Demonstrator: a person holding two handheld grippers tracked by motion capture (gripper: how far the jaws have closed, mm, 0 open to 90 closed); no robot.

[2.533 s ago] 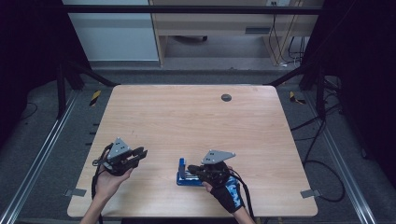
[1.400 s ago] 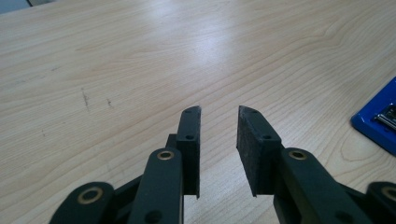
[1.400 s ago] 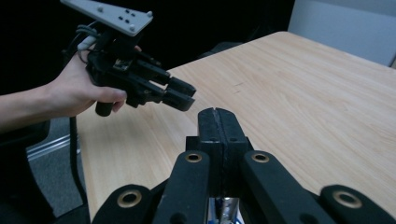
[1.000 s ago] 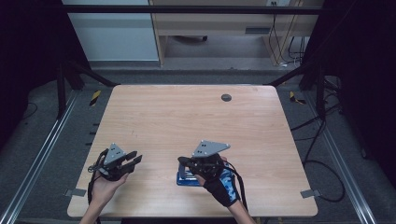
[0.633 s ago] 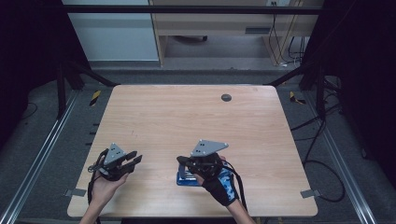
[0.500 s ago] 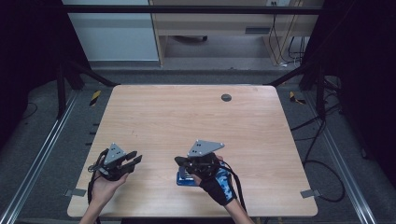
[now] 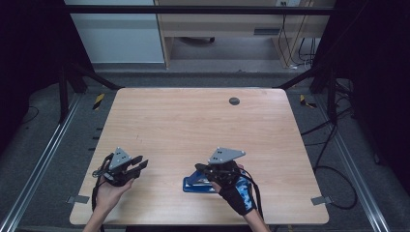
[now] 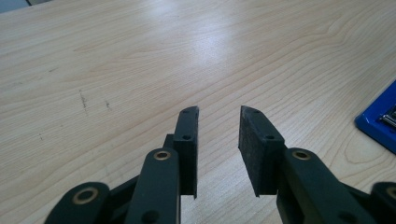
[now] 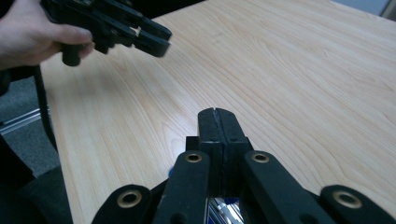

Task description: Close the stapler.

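Blue object [image 7: 196,183] under closed right gripper [image 9: 218,115]; left gripper [image 8: 217,122] part-open, empty, well apart.

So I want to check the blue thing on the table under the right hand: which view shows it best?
The high view: the blue object lies flat on the table, partly covered by the right gripper. The left gripper view catches one blue corner at its right edge. The right gripper view shows a metallic sliver beneath its shut jaws.
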